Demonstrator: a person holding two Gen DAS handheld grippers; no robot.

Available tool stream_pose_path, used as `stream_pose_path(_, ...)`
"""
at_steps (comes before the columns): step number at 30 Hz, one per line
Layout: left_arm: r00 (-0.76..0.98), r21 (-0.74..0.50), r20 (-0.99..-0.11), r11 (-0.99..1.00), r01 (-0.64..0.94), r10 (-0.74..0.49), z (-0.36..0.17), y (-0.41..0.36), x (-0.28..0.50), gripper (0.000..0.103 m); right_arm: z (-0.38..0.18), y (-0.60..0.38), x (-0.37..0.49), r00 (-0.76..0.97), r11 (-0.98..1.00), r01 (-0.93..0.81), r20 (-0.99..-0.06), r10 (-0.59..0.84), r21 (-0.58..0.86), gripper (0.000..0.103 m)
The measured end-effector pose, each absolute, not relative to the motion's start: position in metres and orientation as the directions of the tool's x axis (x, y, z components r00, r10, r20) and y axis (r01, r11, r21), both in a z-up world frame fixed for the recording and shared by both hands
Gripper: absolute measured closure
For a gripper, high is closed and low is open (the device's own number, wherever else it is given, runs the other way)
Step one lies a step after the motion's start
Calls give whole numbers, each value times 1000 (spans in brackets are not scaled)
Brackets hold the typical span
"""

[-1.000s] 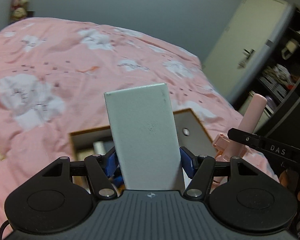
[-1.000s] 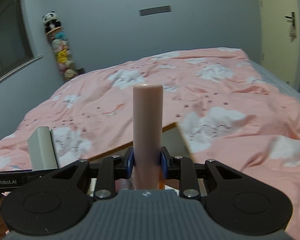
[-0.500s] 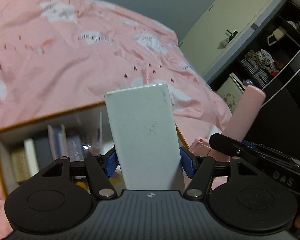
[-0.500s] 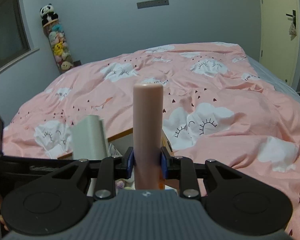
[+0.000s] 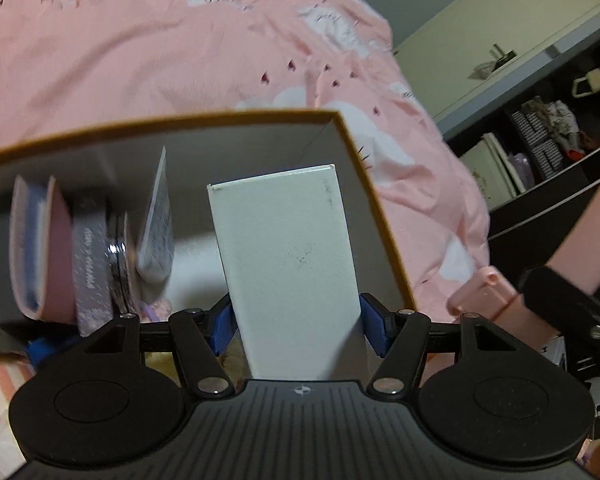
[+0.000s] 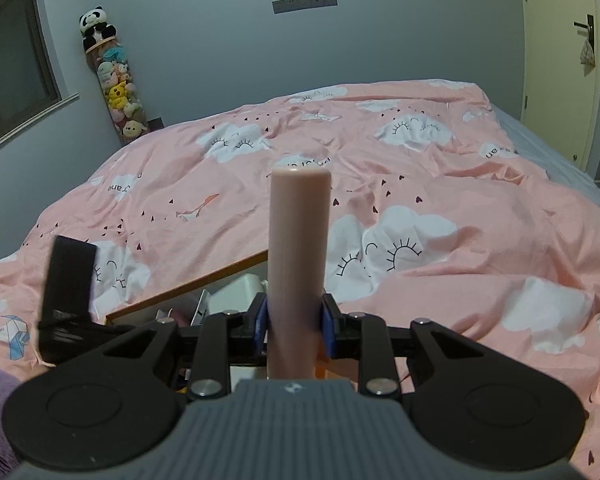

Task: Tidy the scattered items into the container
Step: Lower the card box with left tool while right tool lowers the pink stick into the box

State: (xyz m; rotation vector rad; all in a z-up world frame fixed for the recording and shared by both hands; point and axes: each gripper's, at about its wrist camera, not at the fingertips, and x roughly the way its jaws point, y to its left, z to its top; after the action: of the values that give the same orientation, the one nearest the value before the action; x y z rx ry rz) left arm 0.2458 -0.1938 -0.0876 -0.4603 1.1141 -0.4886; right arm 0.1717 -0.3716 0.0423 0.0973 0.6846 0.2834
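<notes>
My left gripper (image 5: 298, 328) is shut on a white flat box (image 5: 288, 248), its blue pads pressing both long sides. The box points down into the right end of the open container (image 5: 180, 118), a brown-rimmed carton with grey inner walls. A pink booklet (image 5: 40, 248) and grey packets (image 5: 90, 264) stand at its left end. My right gripper (image 6: 294, 330) is shut on a pale pink tube (image 6: 298, 240) that stands upright above the container's near corner (image 6: 196, 286). The tube (image 5: 484, 292) also shows in the left wrist view, just outside the carton's right wall.
The carton lies on a bed with a pink cloud-print quilt (image 6: 420, 168). Black shelves (image 5: 548, 148) and a cream door (image 5: 500, 32) stand to the right of the bed. A column of plush toys (image 6: 116, 88) leans in the far corner beside a window (image 6: 8, 60).
My left gripper has dropped and tipped down toward the carton, carrying the white box from above the rim into its right end. The right gripper with the tube has shifted only slightly.
</notes>
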Motion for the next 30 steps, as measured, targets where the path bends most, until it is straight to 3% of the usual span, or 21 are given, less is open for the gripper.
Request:
stream_pose_path(6,330,-506,-790,853,127,-517,-103,-202,249,29,36,-363,178,712,959,-240,-644,280,152,73)
stream_pose_path(30,382,-499,-765,852,158,-519,-86,-190,243,26,27,-344,184,687,961,-269,-687,237,63,73)
